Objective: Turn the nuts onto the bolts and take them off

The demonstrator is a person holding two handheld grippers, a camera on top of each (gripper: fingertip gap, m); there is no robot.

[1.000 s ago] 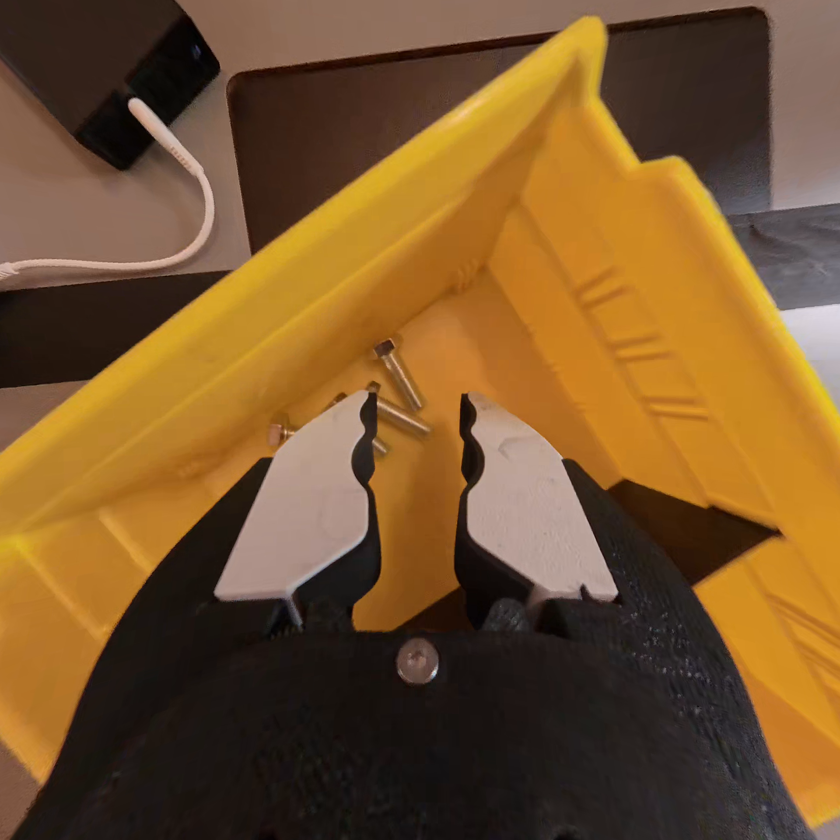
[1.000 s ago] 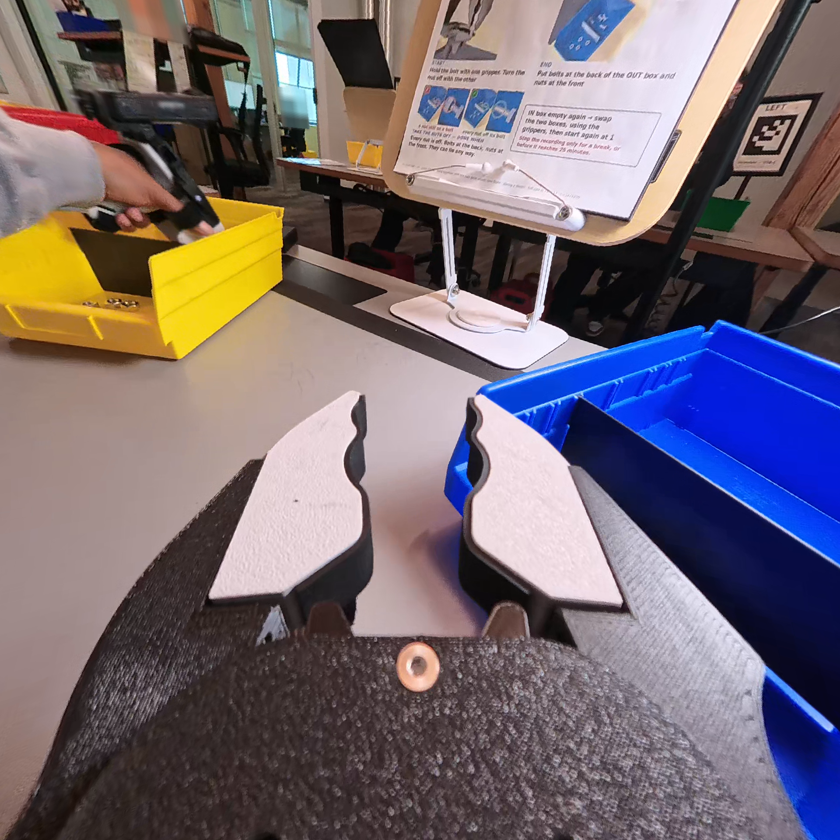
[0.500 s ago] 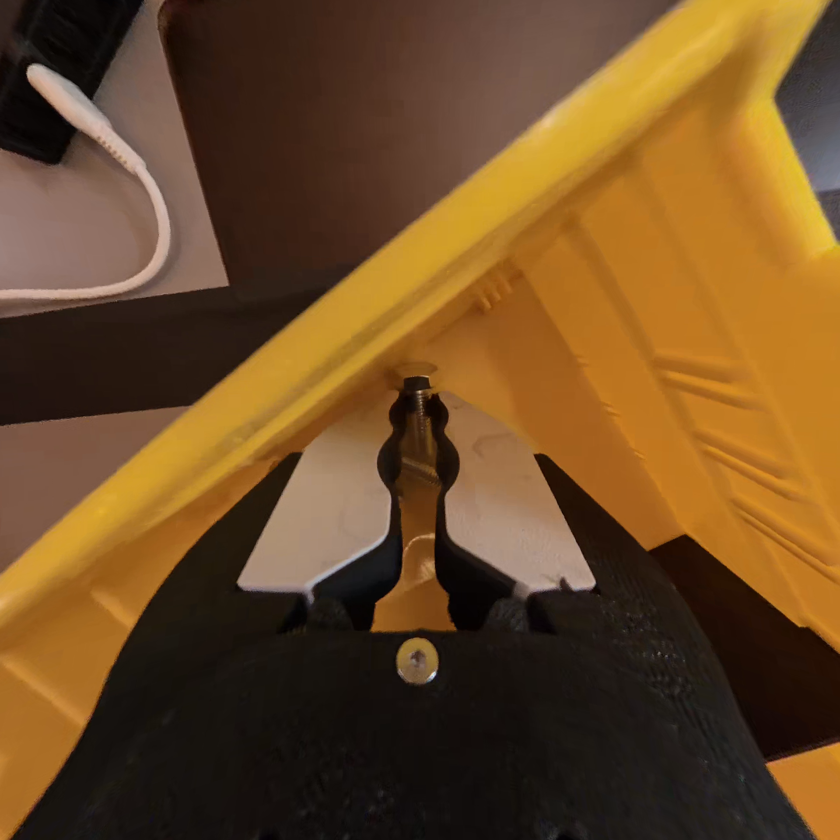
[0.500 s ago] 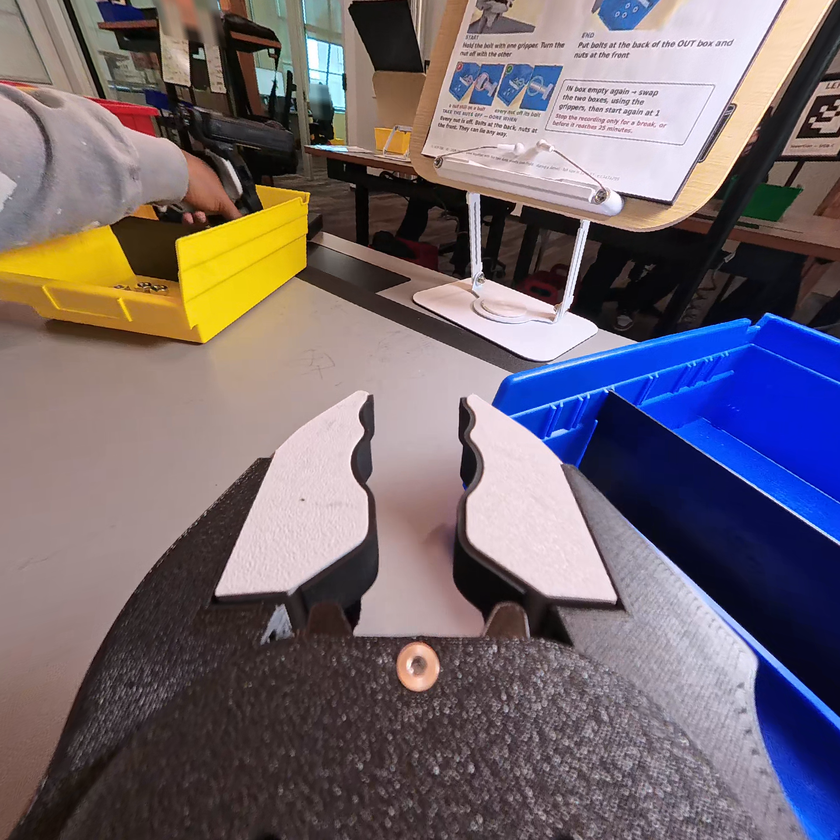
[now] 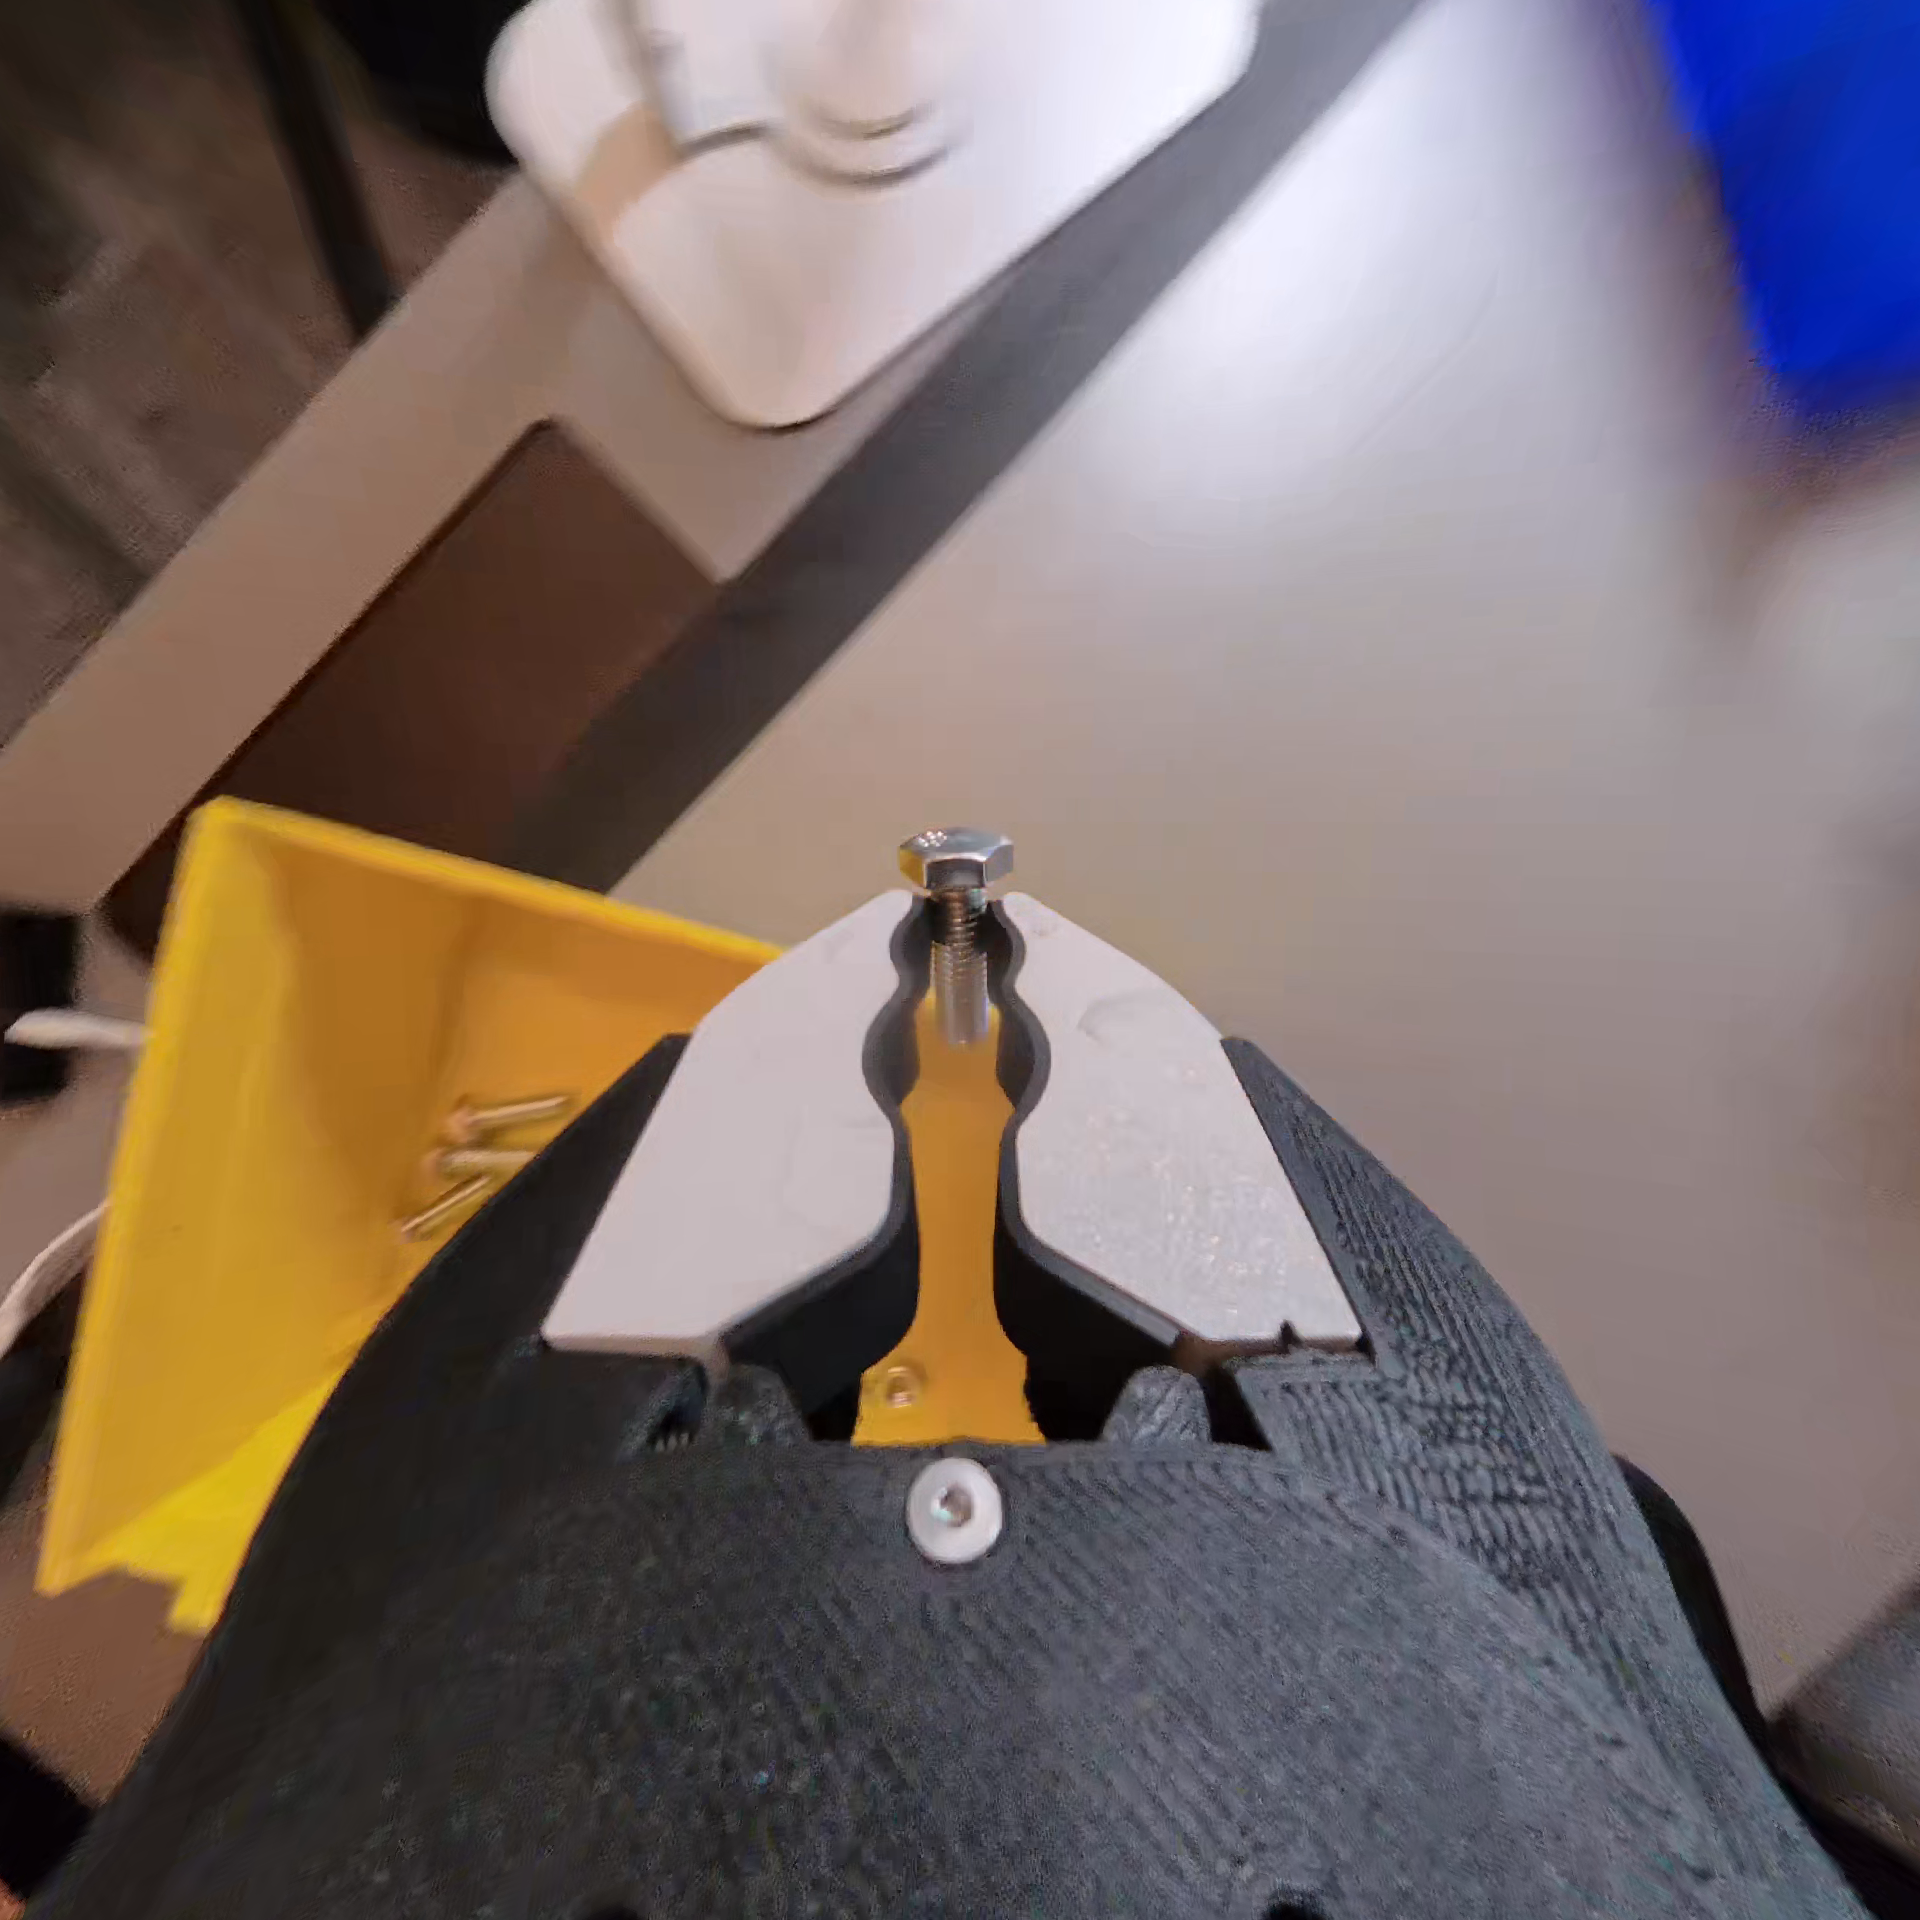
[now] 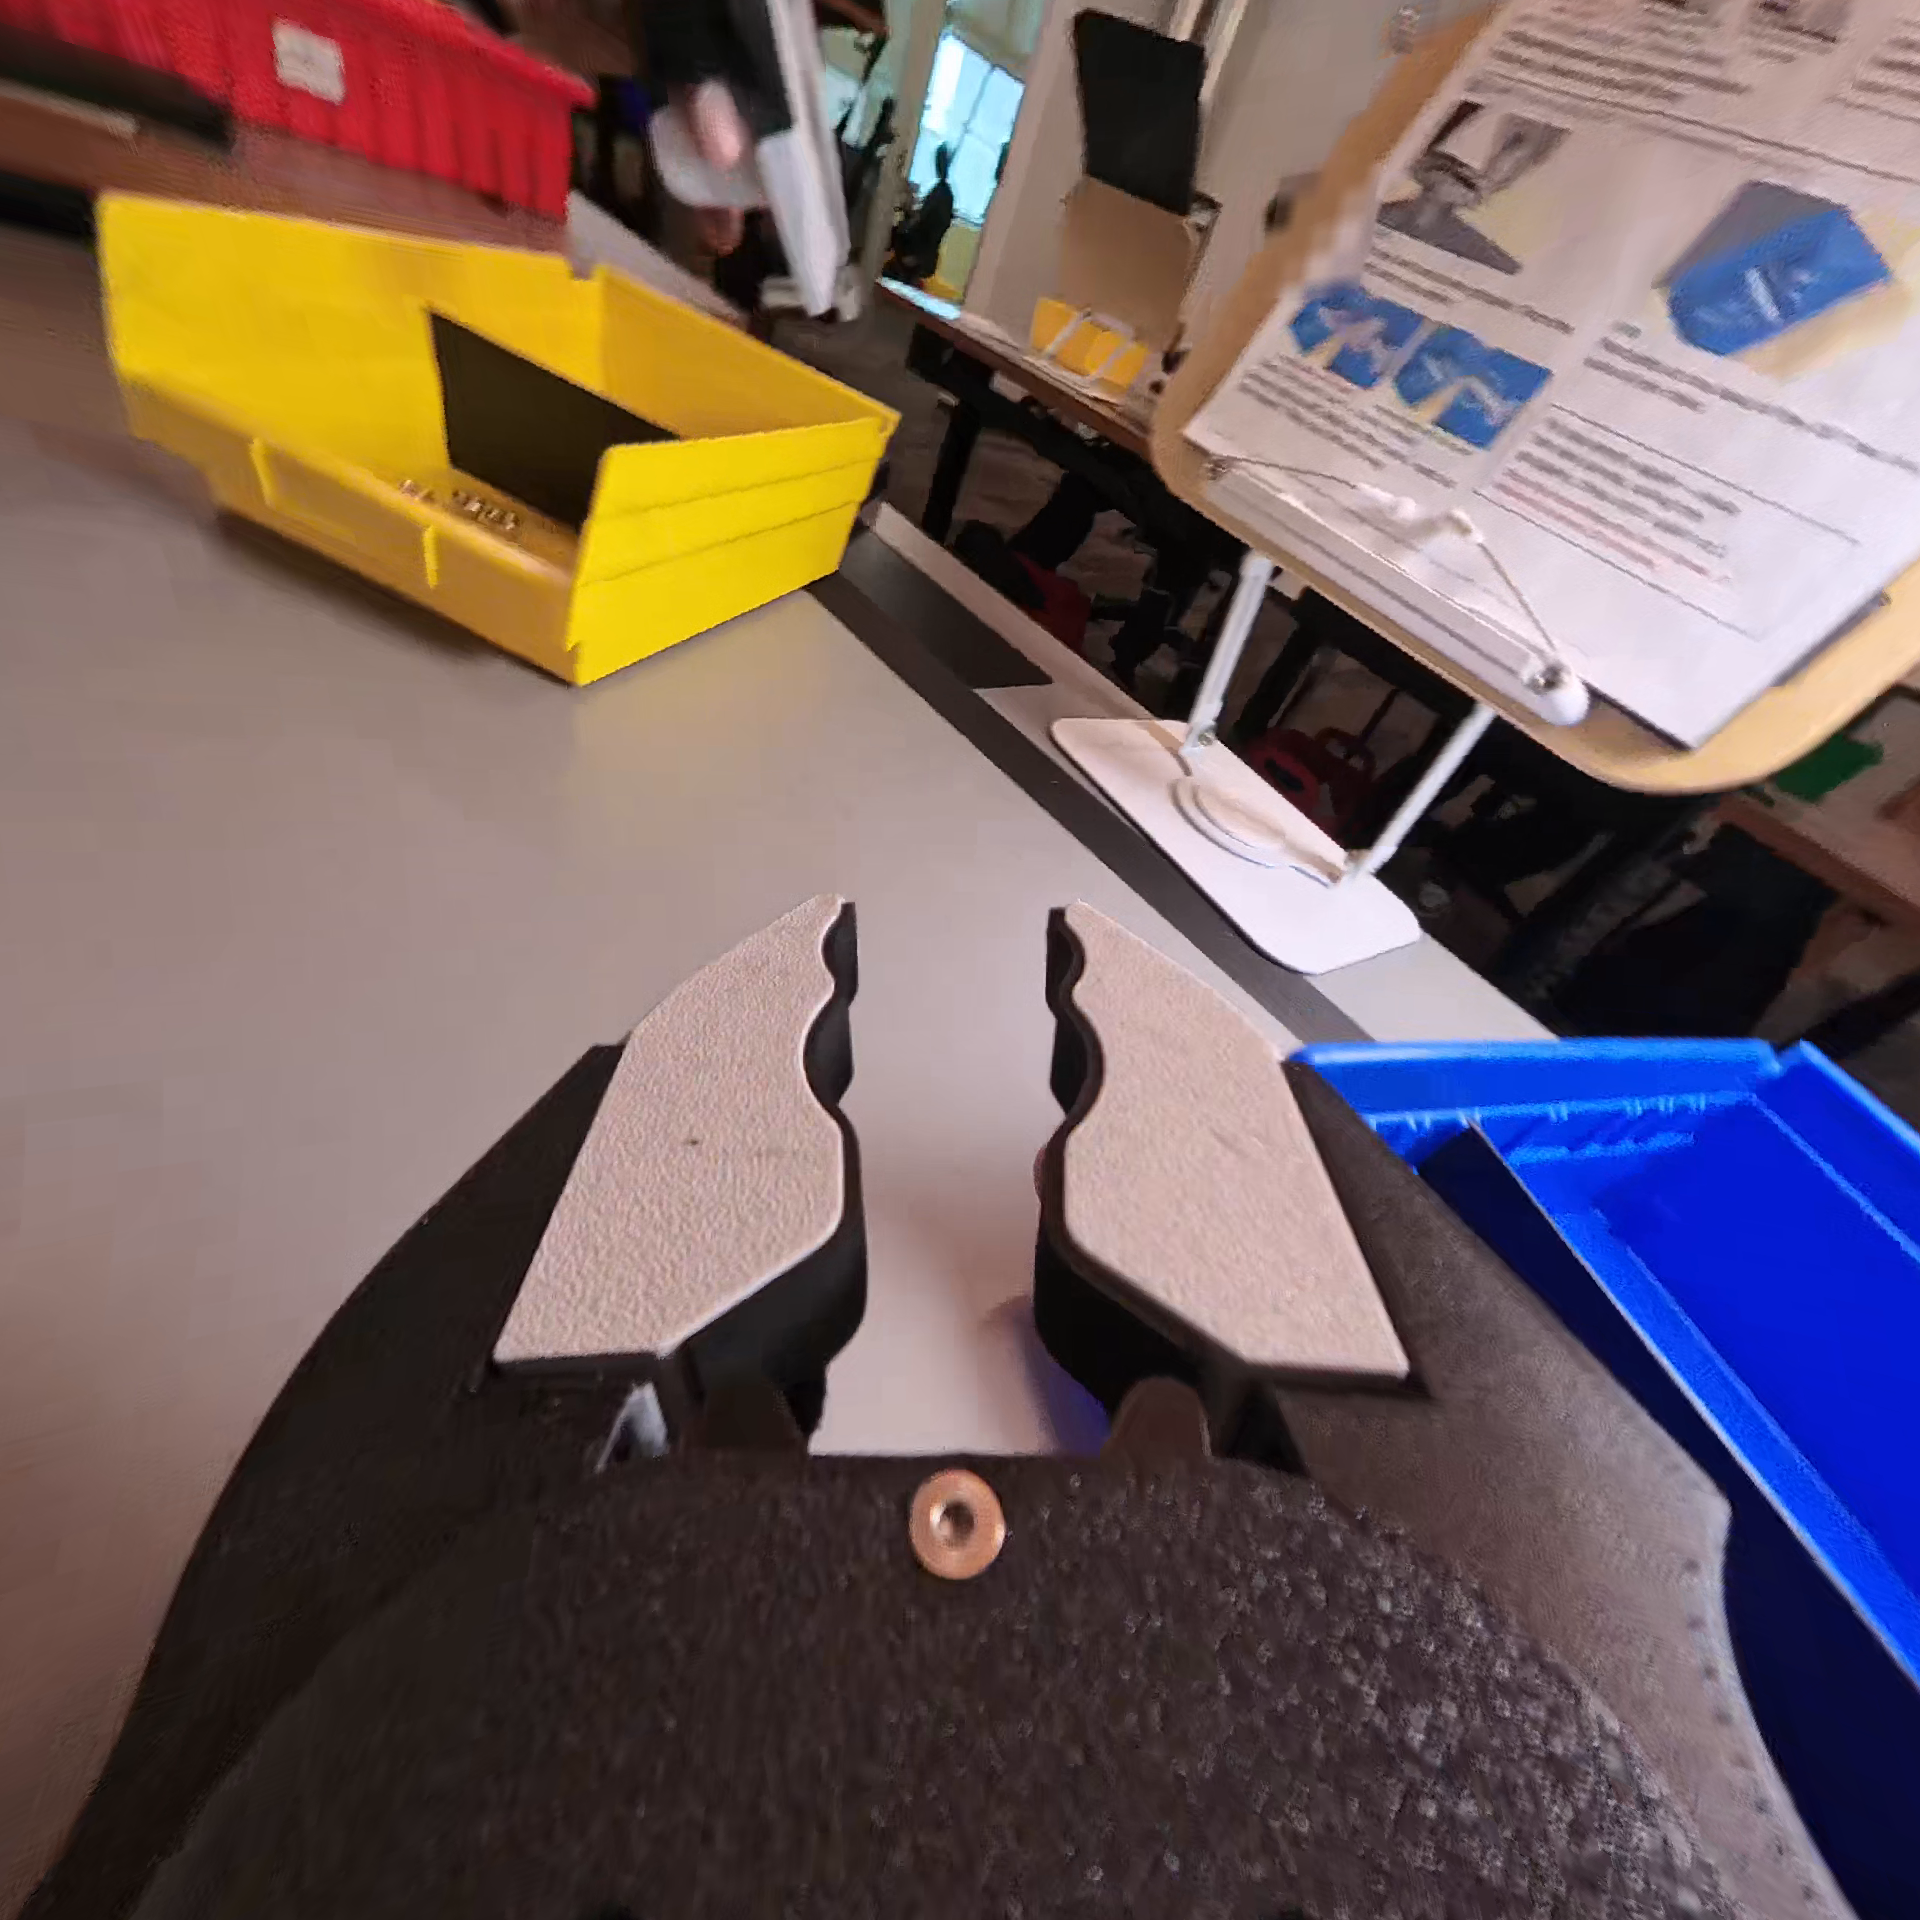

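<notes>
My left gripper is shut on a silver bolt, gripping its threaded shaft with the hex head sticking out past the fingertips. It is above the edge of the yellow bin, where several more bolts lie. My right gripper is open and empty, low over the grey table beside the blue bin. The yellow bin also shows far left in the right wrist view, with small nuts in its front section behind a black divider.
A white stand base holds a board with an instruction sheet at the table's back edge; the base also shows in the left wrist view. A dark strip runs along the grey table. A red bin stands far back left.
My left gripper closed on a bolt inside the yellow bin, then lifted it out and swung toward the table middle. My right gripper stayed open and turned left.
</notes>
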